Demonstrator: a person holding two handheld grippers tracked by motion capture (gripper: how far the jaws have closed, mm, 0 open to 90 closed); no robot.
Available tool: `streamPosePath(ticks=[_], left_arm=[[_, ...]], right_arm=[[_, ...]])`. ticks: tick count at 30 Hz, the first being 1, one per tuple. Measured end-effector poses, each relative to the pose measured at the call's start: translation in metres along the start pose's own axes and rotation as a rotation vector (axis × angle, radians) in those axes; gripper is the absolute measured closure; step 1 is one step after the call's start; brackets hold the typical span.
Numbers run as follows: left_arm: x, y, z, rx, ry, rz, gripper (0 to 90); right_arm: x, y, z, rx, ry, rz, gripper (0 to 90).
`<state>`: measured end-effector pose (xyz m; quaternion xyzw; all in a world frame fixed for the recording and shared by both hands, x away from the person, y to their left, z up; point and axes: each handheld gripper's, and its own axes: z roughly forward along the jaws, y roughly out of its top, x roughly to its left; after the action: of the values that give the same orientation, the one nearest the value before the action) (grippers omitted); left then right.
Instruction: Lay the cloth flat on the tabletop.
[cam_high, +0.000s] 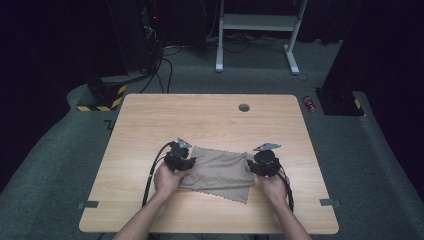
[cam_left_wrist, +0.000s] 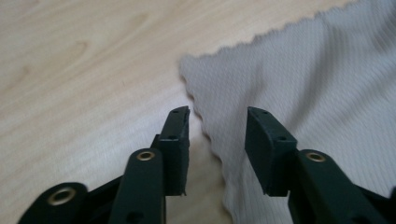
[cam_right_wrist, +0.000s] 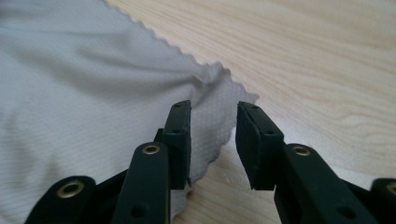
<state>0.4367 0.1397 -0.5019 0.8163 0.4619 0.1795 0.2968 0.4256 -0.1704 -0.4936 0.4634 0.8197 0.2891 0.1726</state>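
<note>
On table (cam_high: 150, 120) | cloth (cam_high: 220, 170) flat | left gripper (cam_high: 186, 161) parted, empty | right gripper (cam_high: 257, 162) parted, empty

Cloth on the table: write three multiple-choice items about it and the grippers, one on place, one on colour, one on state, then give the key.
1. Where does the cloth lie on the table?
A. far edge
B. between the two grippers, toward the near side
C. hanging off the left side

2. What colour is the cloth?
A. grey-beige
B. red
C. dark blue

3. How do the left gripper and right gripper stand?
A. both open
B. both clamped on the cloth
C. one open, one shut

Key: B, the high view shows a gripper at each side of it; A, it looks pale grey-beige in every view; A, each gripper view shows a gap between the jaws over a cloth corner.
</note>
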Motion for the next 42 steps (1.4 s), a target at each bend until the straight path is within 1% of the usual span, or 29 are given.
streamPosePath(ticks=[2,5,6,8,9,10,12,14,15,16,17,19,20,23,25,26,28,29,30,31,32,33,34,35,36,37,39,41,42], left_arm=[[0.000,0.004,0.007,0.007,-0.001,-0.023,56.7],[0.000,0.007,0.015,0.014,0.001,-0.034,55.9],[0.000,0.007,0.016,0.009,0.000,-0.040,56.2],[0.001,0.008,0.017,0.003,0.001,-0.045,57.6],[0.001,0.008,0.017,0.000,-0.002,-0.043,59.1],[0.001,0.008,0.017,-0.003,-0.012,-0.035,62.0],[0.001,0.009,0.017,0.004,-0.032,-0.017,74.8],[0.000,0.013,0.018,0.027,-0.059,-0.012,85.4],[0.000,0.014,0.018,0.034,-0.053,-0.001,88.4],[-0.001,0.014,0.018,0.025,-0.033,0.015,89.3],[-0.001,0.013,0.016,0.000,-0.021,0.014,89.6],[0.003,0.013,0.011,-0.042,-0.050,-0.027,89.8],[0.005,0.014,0.008,-0.053,-0.046,-0.027,89.8],[0.011,0.018,-0.003,-0.104,-0.009,-0.022,89.7],[0.018,0.021,-0.008,-0.125,0.005,-0.040,89.6],[0.022,0.021,-0.008,-0.129,0.004,-0.057,89.6],[0.027,0.021,-0.004,-0.103,-0.002,-0.074,89.6],[0.027,0.021,-0.002,-0.099,0.009,-0.069,89.5],[0.027,0.022,0.000,-0.097,0.020,-0.065,89.4],[0.027,0.023,0.002,-0.094,0.032,-0.063,88.8],[0.027,0.024,0.005,-0.087,0.038,-0.063,88.8],[0.027,0.024,0.008,-0.082,0.042,-0.076,87.5],[0.029,0.024,0.011,-0.073,0.041,-0.088,84.1],[0.030,0.023,0.012,-0.064,0.035,-0.104,79.7],[0.030,0.022,0.011,-0.063,0.031,-0.115,73.8],[0.031,0.020,0.010,-0.065,0.033,-0.112,69.2],[0.032,0.016,0.004,-0.066,0.032,-0.101,63.9],[0.034,0.010,-0.001,-0.053,0.013,-0.100,60.6],[0.034,0.007,-0.004,-0.047,0.005,-0.089,59.4]], right_arm=[[-0.002,0.000,0.006,0.012,-0.010,0.013,65.1],[-0.003,0.002,0.012,0.018,-0.012,0.028,66.9],[-0.002,0.003,0.014,0.024,-0.011,0.027,69.3],[-0.001,0.005,0.018,0.050,-0.009,0.007,73.7],[0.000,0.005,0.019,0.043,-0.010,-0.003,76.6],[0.001,0.006,0.019,0.046,-0.010,-0.002,79.7],[0.002,0.007,0.020,0.050,-0.010,-0.021,86.7],[0.002,0.009,0.021,0.053,-0.015,-0.022,89.1],[0.002,0.010,0.021,0.055,-0.015,-0.033,89.4],[0.003,0.010,0.021,0.058,-0.027,-0.047,89.6],[0.004,0.010,0.019,0.040,-0.046,-0.065,89.7],[0.006,0.013,0.014,-0.001,-0.055,-0.061,89.7],[0.007,0.016,0.011,-0.016,-0.056,-0.066,89.7],[0.008,0.027,0.005,-0.045,-0.071,-0.090,89.8],[0.007,0.035,0.002,-0.065,-0.076,-0.090,89.8],[0.006,0.039,0.002,-0.066,-0.077,-0.090,89.8],[0.005,0.045,0.004,-0.068,-0.077,-0.093,89.8],[0.006,0.047,0.006,-0.060,-0.075,-0.086,89.8],[0.006,0.049,0.009,-0.053,-0.081,-0.094,89.7],[0.006,0.053,0.016,-0.040,-0.097,-0.095,89.1],[0.006,0.053,0.016,-0.040,-0.097,-0.095,89.1],[0.006,0.054,0.022,-0.024,-0.099,-0.085,88.3],[0.004,0.055,0.027,0.001,-0.101,-0.074,84.8],[0.004,0.054,0.031,0.014,-0.114,-0.068,81.4],[0.002,0.053,0.033,0.022,-0.106,-0.053,77.9],[0.001,0.051,0.032,0.022,-0.096,-0.037,76.3],[-0.001,0.045,0.026,-0.003,-0.085,-0.033,74.5],[-0.001,0.038,0.019,-0.016,-0.064,-0.021,74.4],[0.000,0.033,0.015,-0.019,-0.049,-0.019,74.5]])
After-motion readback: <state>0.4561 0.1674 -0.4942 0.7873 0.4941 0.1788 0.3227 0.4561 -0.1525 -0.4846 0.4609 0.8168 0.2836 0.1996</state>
